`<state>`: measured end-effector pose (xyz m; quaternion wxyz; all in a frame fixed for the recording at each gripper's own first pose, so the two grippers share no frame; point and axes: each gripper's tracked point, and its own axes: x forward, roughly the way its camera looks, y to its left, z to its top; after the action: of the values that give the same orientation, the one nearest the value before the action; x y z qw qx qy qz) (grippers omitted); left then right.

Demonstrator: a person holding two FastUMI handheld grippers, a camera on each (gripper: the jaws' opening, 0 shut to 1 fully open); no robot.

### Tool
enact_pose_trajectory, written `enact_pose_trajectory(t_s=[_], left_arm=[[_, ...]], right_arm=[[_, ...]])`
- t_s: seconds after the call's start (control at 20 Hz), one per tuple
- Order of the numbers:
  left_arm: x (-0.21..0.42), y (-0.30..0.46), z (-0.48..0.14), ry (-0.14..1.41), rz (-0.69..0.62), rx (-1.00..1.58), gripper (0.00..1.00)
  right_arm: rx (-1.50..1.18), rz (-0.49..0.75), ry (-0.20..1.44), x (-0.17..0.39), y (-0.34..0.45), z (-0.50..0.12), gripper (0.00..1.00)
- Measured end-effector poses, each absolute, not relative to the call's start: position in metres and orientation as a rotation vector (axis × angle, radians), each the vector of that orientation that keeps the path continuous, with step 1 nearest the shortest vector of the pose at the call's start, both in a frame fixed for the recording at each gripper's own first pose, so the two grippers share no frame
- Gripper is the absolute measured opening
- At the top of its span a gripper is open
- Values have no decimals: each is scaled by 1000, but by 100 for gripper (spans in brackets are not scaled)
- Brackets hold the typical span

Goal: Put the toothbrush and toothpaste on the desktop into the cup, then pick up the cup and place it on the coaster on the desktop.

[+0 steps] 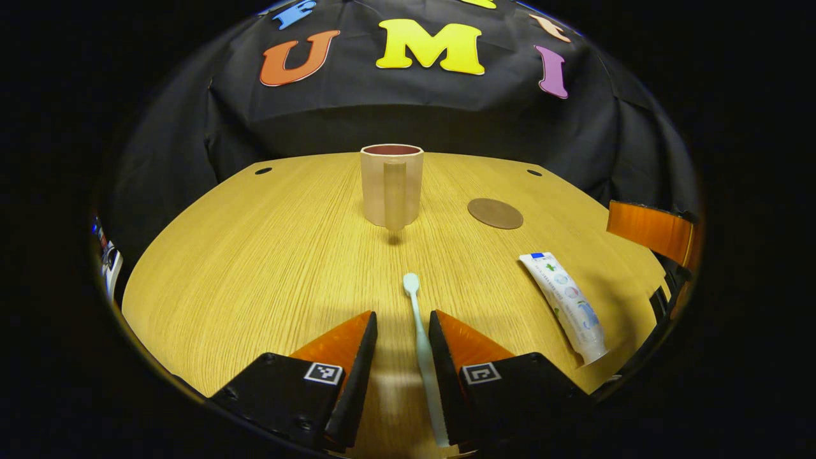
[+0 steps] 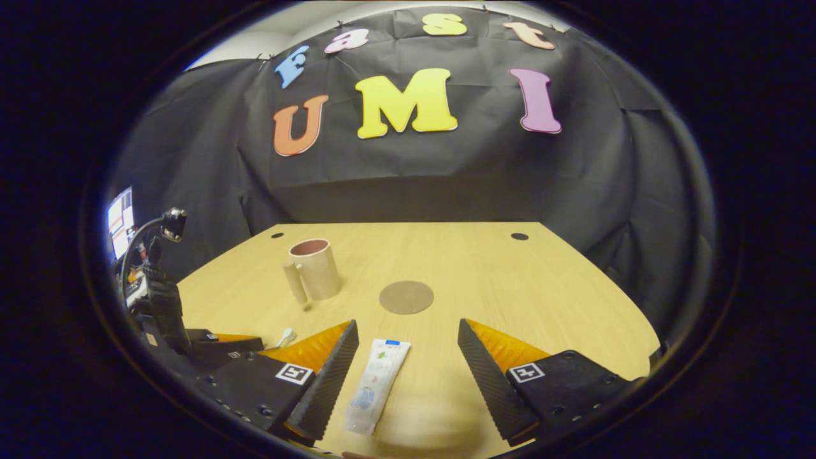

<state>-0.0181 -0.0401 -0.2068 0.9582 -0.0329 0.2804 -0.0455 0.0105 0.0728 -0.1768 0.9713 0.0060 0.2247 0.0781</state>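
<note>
Toothbrush [image 1: 421,338] lies flat between the left gripper [image 1: 403,331]'s parted fingers, long axis toward 12 o'clock, head far, nearer the right-hand finger; the right gripper [image 2: 408,347], also open, straddles the toothpaste [image 2: 377,386]; cup [image 1: 391,185] stands beyond at 12

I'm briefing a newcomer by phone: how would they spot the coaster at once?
Start at the wooden desktop. Near its middle, right of the pink handled cup, lies the coaster. It is the only flat, round, brown disc; the toothpaste is a long white tube.
</note>
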Motion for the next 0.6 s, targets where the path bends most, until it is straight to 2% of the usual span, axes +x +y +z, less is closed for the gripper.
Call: enact_pose_trajectory(t_s=[0.05, 0.15, 0.2, 0.25, 0.4, 0.6], left_arm=[[-18, -39, -207, 568, -90, -68, 53], [-18, -38, -207, 569, -86, -74, 46], [-18, -38, -207, 568, -84, -74, 43], [-17, -37, -208, 568, -82, -78, 40], [-16, -34, -208, 570, -73, -91, 24], [-16, -31, -207, 570, -76, -113, 11]], right_arm=[[3, 161, 461, 9, 76, -180, 96], [-12, 169, 470, 8, 77, -185, 98], [-19, 172, 476, 8, 78, -187, 93], [-26, 177, 484, 7, 81, -190, 94], [-42, 179, 513, 0, 89, -204, 90], [-43, 184, 546, -2, 95, -214, 89]])
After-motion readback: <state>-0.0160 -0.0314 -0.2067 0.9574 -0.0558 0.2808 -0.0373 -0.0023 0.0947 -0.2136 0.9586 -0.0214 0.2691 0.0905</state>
